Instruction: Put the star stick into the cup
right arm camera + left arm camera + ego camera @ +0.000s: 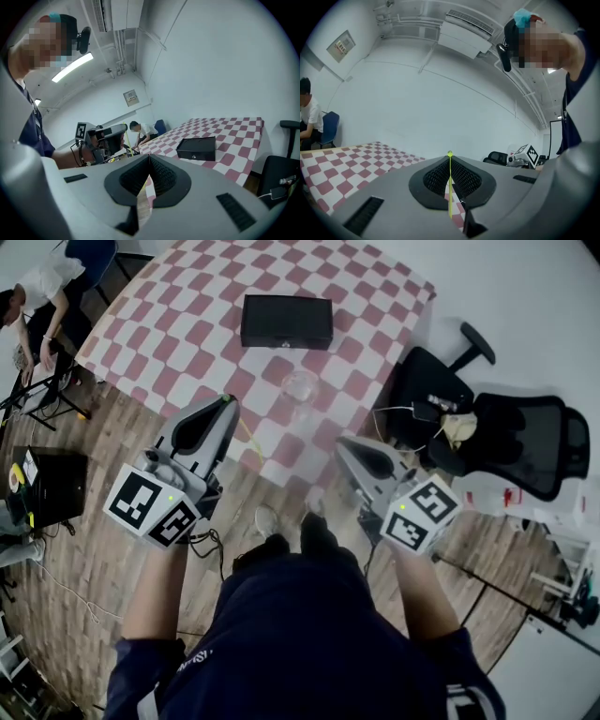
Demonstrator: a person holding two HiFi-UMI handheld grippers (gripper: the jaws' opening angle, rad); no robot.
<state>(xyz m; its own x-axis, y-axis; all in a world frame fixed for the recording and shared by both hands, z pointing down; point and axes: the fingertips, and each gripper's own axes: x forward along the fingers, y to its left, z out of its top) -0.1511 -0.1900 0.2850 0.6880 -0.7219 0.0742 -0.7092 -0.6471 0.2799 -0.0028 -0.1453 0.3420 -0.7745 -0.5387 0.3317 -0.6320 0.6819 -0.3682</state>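
A thin yellow-green star stick (pixel 450 187) is pinched upright between the jaws of my left gripper (pixel 450 161), its top just clearing the fingertips. In the head view my left gripper (pixel 227 401) hovers at the near edge of the checkered table (pixel 187 306), and a bit of the stick (pixel 247 433) shows beside it. The clear cup (pixel 300 386) stands on the cloth, ahead and to the right of that gripper. My right gripper (pixel 343 442) is shut with nothing in it, off the table's near right corner. The right gripper view shows the left gripper (pixel 105 140) with the stick (pixel 125 137).
A black box (pixel 286 322) lies on the table beyond the cup and shows in the right gripper view too (pixel 197 148). A black office chair (pixel 511 432) stands to the right. A person (pixel 37 296) sits at the far left. A black case (pixel 52 486) and cables lie on the wooden floor.
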